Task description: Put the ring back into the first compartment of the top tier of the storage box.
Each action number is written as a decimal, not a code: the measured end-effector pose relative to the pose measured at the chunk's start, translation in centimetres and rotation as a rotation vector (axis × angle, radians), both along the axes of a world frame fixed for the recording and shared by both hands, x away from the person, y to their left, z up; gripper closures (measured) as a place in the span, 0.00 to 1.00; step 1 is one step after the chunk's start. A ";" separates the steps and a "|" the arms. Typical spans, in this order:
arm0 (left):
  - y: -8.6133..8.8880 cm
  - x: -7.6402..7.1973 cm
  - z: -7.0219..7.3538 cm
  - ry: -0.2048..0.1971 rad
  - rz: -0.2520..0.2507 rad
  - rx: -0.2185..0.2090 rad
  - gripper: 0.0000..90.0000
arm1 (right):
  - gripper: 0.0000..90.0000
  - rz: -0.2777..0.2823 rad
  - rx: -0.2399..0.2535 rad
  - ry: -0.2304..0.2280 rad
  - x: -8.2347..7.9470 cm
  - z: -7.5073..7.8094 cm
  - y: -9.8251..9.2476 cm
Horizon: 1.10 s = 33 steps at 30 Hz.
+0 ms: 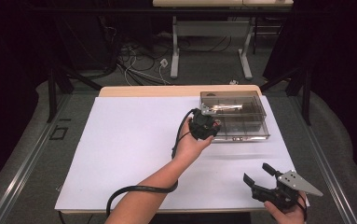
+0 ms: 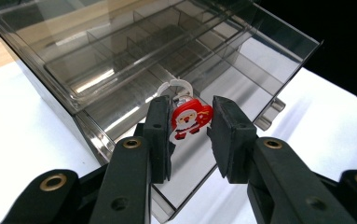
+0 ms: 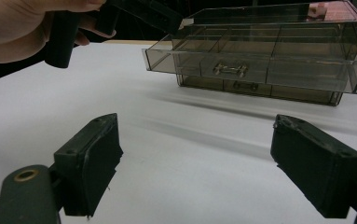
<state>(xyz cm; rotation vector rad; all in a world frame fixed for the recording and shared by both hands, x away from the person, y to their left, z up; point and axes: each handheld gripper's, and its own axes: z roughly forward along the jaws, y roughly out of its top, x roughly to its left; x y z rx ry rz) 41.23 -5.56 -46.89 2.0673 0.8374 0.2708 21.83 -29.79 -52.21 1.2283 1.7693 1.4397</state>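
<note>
The left gripper [image 2: 188, 123] is grasping a small Santa ring [image 2: 190, 119] between its 2 jaws, holding it over the open drawer [image 2: 241, 84] of the clear box [image 1: 260, 105] at the table's far right. The right gripper [image 3: 195, 163] is resting released near the right edge.

In the high view the little red-and-white Santa charm [image 2: 188, 120] is too tiny to make out, and the smoky clear plastic drawer box [image 2: 120, 60] runs off the left gripper view's top edge.

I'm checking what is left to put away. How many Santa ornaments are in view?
1: the Santa ornament sits between the left gripper's jaws, over the open drawer of the smoky plastic box. Others may be hidden inside.
</note>
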 end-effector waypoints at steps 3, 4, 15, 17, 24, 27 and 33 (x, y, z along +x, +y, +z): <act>0.0 0.0 0.0 0.000 0.000 0.000 0.76 | 0.17 0.000 0.000 -0.001 0.0 0.0 0.0; 0.0 0.0 0.0 0.000 0.000 0.000 0.76 | 0.17 0.000 0.000 -0.001 0.0 0.0 0.0; -0.5 0.4 -0.9 0.015 0.001 0.014 0.76 | 0.17 0.004 0.000 -0.003 0.1 0.0 0.0; -0.5 0.4 -0.9 0.014 -0.001 0.017 0.76 | 0.17 0.003 0.000 -0.003 0.1 0.0 0.0; -0.4 0.5 -0.9 0.012 0.005 0.016 0.76 | 0.17 0.005 -0.001 -0.003 0.0 0.0 0.0; -0.4 0.5 -0.9 0.012 0.005 0.016 0.76 | 0.17 0.005 -0.003 -0.001 0.0 0.0 0.0; -0.5 0.4 -0.7 0.013 -0.003 0.008 0.75 | 0.17 0.006 -0.003 -0.001 0.0 0.0 0.0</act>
